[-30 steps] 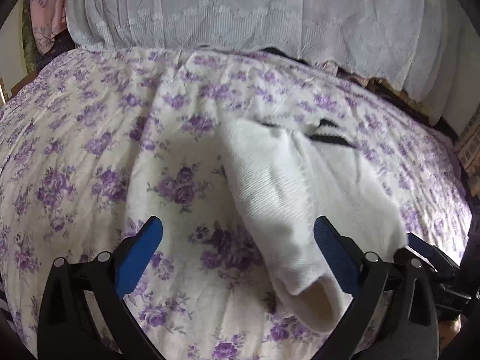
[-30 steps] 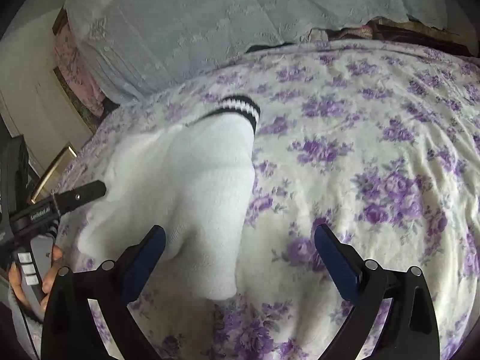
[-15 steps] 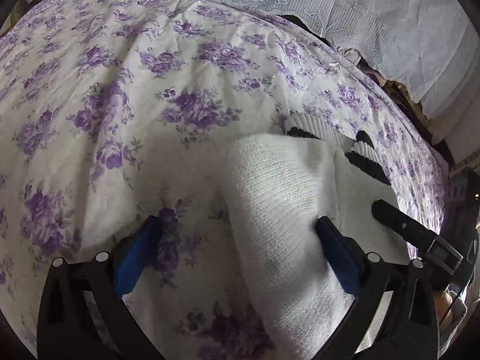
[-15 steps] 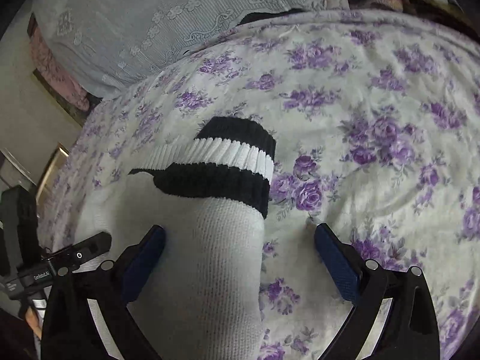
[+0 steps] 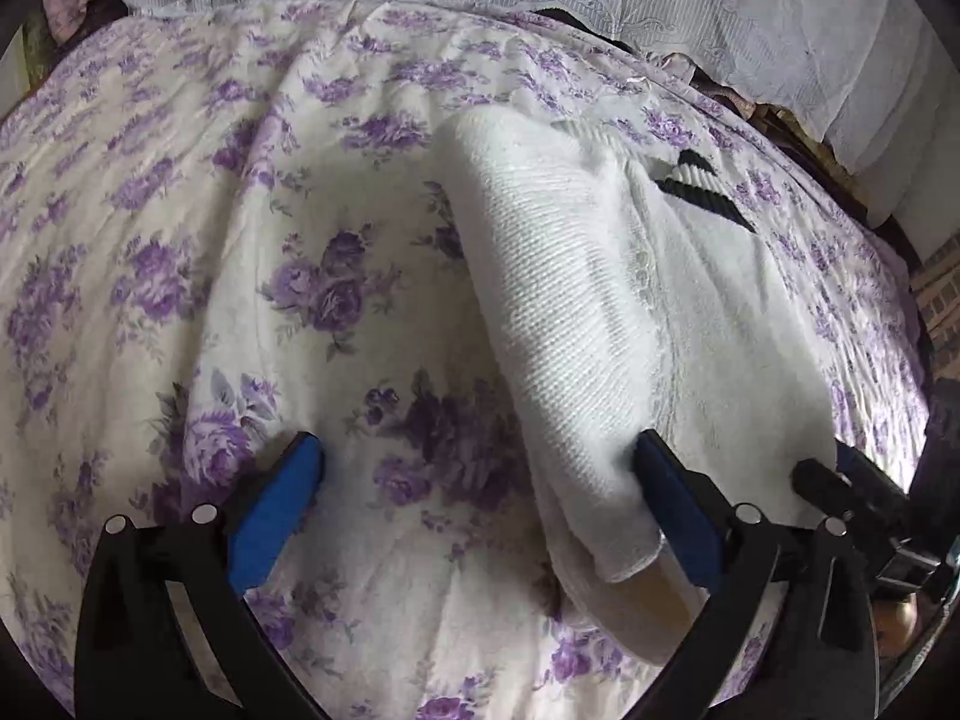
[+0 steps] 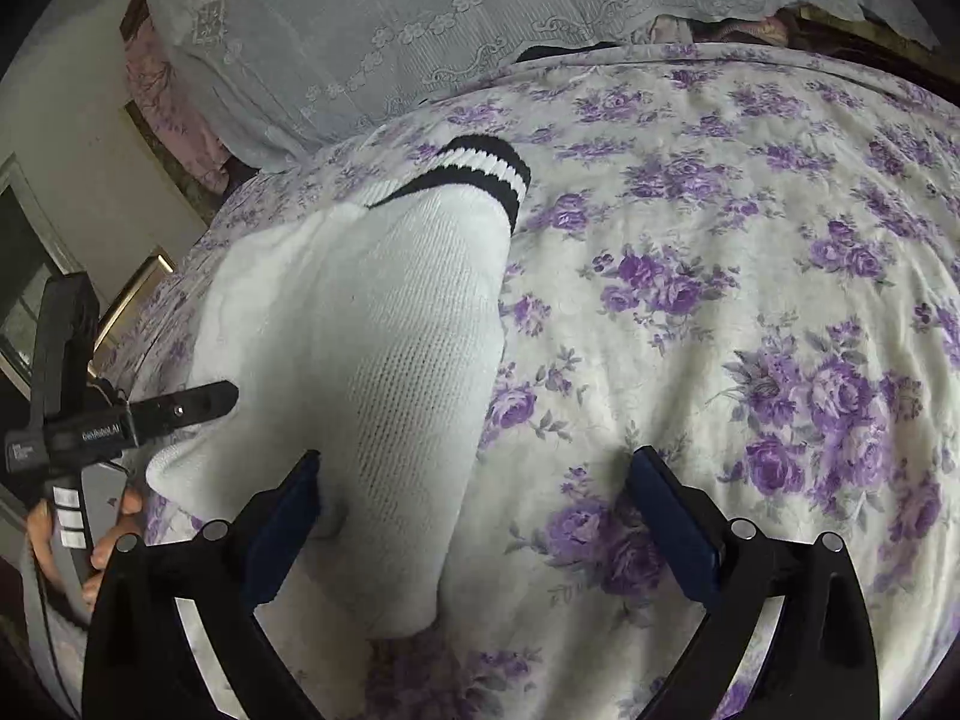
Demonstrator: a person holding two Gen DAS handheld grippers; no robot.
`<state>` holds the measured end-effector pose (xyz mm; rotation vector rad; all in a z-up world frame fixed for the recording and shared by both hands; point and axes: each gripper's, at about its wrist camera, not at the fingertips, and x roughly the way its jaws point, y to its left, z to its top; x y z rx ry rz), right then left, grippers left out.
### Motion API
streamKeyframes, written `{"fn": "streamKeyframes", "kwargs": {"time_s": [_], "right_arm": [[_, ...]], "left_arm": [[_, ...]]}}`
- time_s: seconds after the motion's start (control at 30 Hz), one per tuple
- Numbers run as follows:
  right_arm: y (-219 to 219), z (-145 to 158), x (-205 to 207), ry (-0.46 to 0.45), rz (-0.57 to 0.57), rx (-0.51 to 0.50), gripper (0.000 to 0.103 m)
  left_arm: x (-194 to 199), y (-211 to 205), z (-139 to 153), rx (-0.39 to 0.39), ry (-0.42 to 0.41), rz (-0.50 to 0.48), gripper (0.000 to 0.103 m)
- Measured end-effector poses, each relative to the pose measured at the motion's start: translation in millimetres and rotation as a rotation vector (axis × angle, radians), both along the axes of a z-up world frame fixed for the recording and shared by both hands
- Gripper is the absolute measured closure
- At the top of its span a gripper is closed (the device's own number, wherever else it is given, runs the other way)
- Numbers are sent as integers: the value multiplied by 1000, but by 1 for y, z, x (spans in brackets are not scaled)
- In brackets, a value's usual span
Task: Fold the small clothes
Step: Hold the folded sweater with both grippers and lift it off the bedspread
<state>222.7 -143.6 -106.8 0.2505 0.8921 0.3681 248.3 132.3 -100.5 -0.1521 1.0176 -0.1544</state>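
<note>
White socks with black-striped cuffs (image 5: 600,276) lie side by side on the purple-flowered bedspread (image 5: 180,240). My left gripper (image 5: 480,492) is open; the toe end of the near sock lies between its fingers against the right blue pad (image 5: 672,504). In the right wrist view the socks (image 6: 372,324) stretch away to the striped cuff (image 6: 480,171). My right gripper (image 6: 474,498) is open, with its left pad (image 6: 288,516) against the sock's toe end. Neither holds anything. The other gripper shows at each view's edge.
A pale lace-trimmed cloth (image 6: 420,18) covers something along the far edge of the bed. A wall and a frame (image 6: 36,240) stand to the left in the right wrist view. A brick wall (image 5: 936,282) shows at the right edge of the left wrist view.
Both grippers have drawn back from the cuff end toward the toe end of the socks. The socks lie as before. Both stay open.
</note>
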Motion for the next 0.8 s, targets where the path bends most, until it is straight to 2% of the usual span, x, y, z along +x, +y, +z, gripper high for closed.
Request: {"fn": "streamKeyframes", "kwargs": {"time_s": [0.03, 0.1, 0.17, 0.2, 0.27, 0.3, 0.37, 0.4, 0.43, 0.47, 0.53, 0.63, 0.7, 0.8], "right_arm": [[1, 4, -3, -15, -5, -9, 3], [1, 16, -13, -99, -20, -9, 3], [1, 37, -13, -171, -33, 0, 3], [2, 45, -8, -187, -46, 2, 3], [3, 52, 9, -165, -61, -1, 3], [8, 47, 20, -126, -51, -9, 3], [19, 22, 42, -19, -37, -53, 3], [23, 7, 44, 13, -26, -41, 3], [19, -3, 41, -7, -28, 21, 3], [15, -5, 38, -15, -34, 54, 3], [9, 3, 38, 2, -34, 68, 3], [-2, 27, 20, -122, -93, 134, 3], [-1, 42, 14, -172, -71, 157, 3], [11, 45, 13, -190, -32, 69, 3]], "left_arm": [[-2, 0, 2, 1, -6, 12, 4], [-9, 8, 7, -51, -15, 43, 5], [-11, 14, 24, -98, -76, 51, 4], [-9, 16, 33, -93, -104, 75, 4], [3, 16, 40, -74, -102, 111, 4], [14, 14, 35, -73, -70, 106, 4], [38, 8, 5, -72, 54, 83, 4], [42, 8, -9, -91, 70, 77, 4], [37, 7, -8, -84, 22, 78, 4], [34, 5, -4, -61, 15, 62, 4], [24, 5, 7, -61, -21, 63, 4], [3, -4, 26, -93, -93, -8, 4], [-9, -19, 37, -40, -147, -36, 4], [-6, -45, 27, 132, -140, -40, 4]]}}
